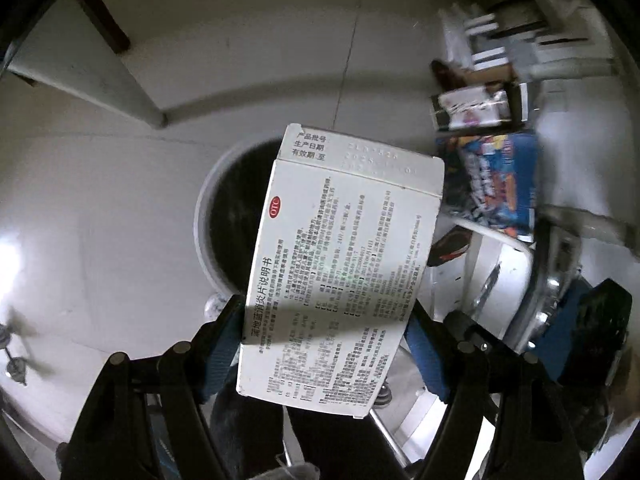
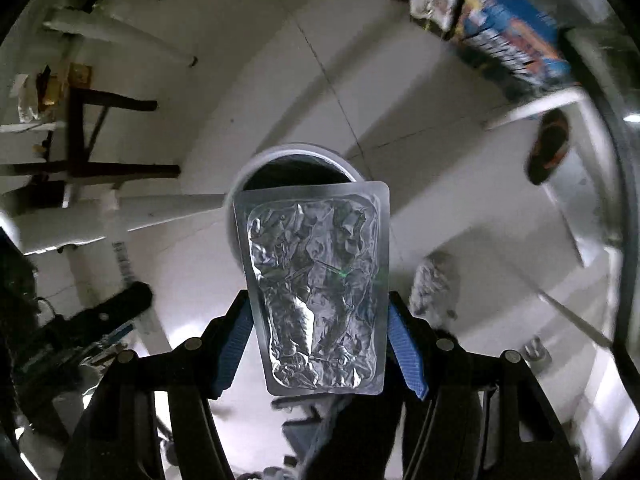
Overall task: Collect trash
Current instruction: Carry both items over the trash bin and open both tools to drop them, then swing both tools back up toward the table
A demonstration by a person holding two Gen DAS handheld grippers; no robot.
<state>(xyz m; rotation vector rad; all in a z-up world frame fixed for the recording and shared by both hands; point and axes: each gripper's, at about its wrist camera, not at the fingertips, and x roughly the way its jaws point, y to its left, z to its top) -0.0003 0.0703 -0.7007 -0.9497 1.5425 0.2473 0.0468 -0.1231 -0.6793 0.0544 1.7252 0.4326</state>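
Observation:
My left gripper (image 1: 326, 320) is shut on a white medicine box (image 1: 344, 264) printed with black text and a red OTC mark. It holds the box in the air over a round white bin (image 1: 204, 216) with a dark inside, standing on the floor. My right gripper (image 2: 320, 316) is shut on a silver foil blister pack (image 2: 316, 284), crumpled in the middle. It holds the pack over the same white bin (image 2: 296, 152), whose rim shows just beyond the pack.
The floor is pale tile (image 1: 100, 220). A blue printed box (image 1: 500, 184) and other packages stand at the right (image 2: 512, 36). A sandal (image 2: 548, 144) lies near a white table edge. Dark wooden chair legs (image 2: 104, 136) are at the left.

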